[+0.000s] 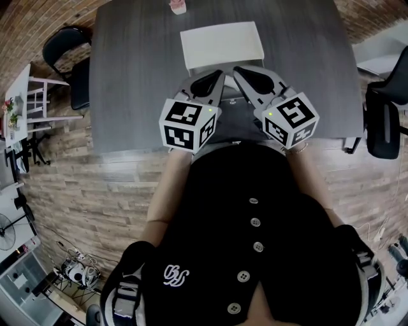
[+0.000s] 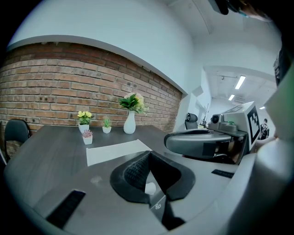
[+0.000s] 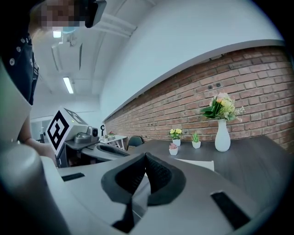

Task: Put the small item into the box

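A flat white box lies on the dark grey table, just ahead of both grippers. The small item, a tiny pink plant in a white pot, stands at the table's far edge. My left gripper and right gripper hover side by side near the table's front edge, both shut with nothing between the pads. In the left gripper view the box lies beyond the shut left gripper, with the pot behind it. The right gripper view shows the right gripper, the box and the pot.
A white vase with flowers, a yellow-flowered pot and a small green plant line the brick wall side. A black chair stands left of the table, another at the right. A white side table is far left.
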Action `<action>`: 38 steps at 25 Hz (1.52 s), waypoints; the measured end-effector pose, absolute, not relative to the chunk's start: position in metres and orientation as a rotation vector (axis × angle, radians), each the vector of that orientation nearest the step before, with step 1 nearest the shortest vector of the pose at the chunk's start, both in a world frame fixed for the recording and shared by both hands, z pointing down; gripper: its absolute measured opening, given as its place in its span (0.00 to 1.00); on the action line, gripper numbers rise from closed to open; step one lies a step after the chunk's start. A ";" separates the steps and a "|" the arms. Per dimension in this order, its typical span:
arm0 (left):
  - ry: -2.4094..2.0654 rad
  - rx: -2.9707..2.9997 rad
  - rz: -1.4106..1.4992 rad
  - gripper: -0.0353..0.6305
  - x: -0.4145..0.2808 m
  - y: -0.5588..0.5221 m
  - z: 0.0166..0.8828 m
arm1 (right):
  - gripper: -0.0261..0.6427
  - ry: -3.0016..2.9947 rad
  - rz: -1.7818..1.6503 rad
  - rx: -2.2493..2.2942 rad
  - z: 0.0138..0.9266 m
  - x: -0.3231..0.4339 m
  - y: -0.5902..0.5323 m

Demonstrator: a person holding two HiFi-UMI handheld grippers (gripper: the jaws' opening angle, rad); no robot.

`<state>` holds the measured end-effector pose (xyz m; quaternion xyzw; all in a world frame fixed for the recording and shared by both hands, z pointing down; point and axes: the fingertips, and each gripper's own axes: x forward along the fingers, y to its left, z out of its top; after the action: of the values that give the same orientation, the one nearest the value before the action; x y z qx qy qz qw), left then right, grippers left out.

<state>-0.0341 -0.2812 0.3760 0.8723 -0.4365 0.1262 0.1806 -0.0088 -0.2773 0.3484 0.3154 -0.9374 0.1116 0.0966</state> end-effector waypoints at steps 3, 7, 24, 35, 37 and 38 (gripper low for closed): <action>-1.228 2.465 0.357 0.07 -0.035 -0.281 0.374 | 0.04 -2.772 0.333 0.942 0.346 -0.009 -0.277; -1.219 2.466 0.362 0.07 -0.034 -0.277 0.375 | 0.04 -2.765 0.341 0.957 0.346 -0.007 -0.276; -1.195 2.467 0.388 0.07 -0.029 -0.274 0.381 | 0.04 -2.737 0.385 0.960 0.355 -0.003 -0.275; -1.201 2.456 0.390 0.07 -0.030 -0.270 0.383 | 0.04 -2.729 0.408 0.966 0.359 0.002 -0.270; -1.198 2.449 0.393 0.07 -0.033 -0.271 0.386 | 0.04 -2.728 0.407 0.958 0.362 -0.001 -0.271; -1.197 2.445 0.393 0.07 -0.034 -0.272 0.388 | 0.04 -2.726 0.410 0.955 0.364 -0.002 -0.271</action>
<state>-0.0335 -0.2718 0.3880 0.8720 -0.4268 0.1402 0.1942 -0.0021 -0.2712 0.3636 0.3254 -0.9285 0.1395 0.1118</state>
